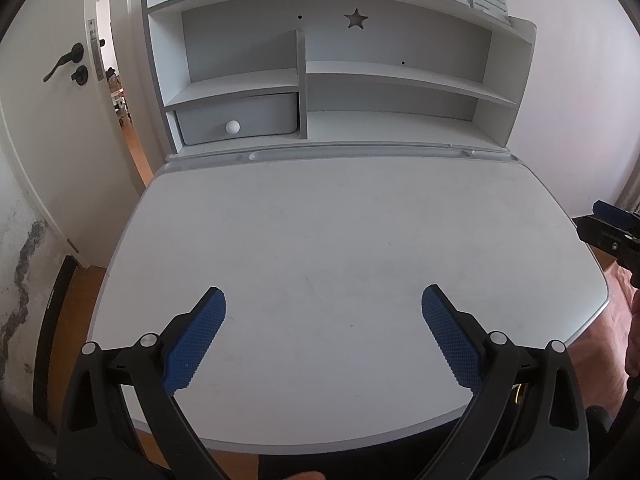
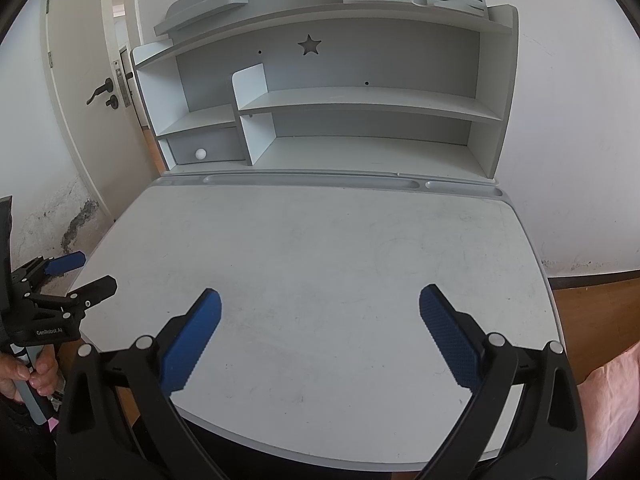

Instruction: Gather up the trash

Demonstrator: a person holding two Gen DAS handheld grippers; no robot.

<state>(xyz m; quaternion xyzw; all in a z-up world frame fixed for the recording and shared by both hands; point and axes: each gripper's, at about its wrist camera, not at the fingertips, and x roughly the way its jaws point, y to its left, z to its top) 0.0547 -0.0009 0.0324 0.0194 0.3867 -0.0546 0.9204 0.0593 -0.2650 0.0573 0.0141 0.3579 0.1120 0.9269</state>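
Left gripper [image 1: 324, 312]: fills the bottom of the left wrist view, black arms ending in blue ribbed pads [image 1: 196, 340], spread wide apart with nothing between them. It hangs over the near half of the desk. It also shows at the left edge of the right wrist view, gripped by a hand [image 2: 24, 372] at lower left.

Right gripper [image 2: 320, 312]: fills the bottom of the right wrist view, blue pads [image 2: 452, 340] wide apart, holding nothing, above the near half of the desk. One of its blue-tipped fingers pokes in at the right edge of the left wrist view.

Desk [image 1: 340, 240]: pale grey top with rounded corners, filling the middle of both views, lightly scuffed. A long grey groove [image 1: 352, 155] runs along its far edge.

Trash: none can be made out on the desk top or the shelves in either view.

Shelf unit [image 1: 400, 72]: stands at the back of the desk, upper centre of the frame, white and grey, with a star-shaped cutout [image 1: 355, 19] in its back panel.

Drawer [image 1: 240, 118]: lower left of the shelf unit, with a round white knob [image 1: 232, 127].

Door [image 1: 52, 100]: white, upper left of the frame, black lever handle [image 1: 64, 62], standing ajar.

Wall [image 1: 24, 264]: stained and cracked at the lower left.

Floor [image 2: 592, 308]: orange-brown wood, seen right of the desk.
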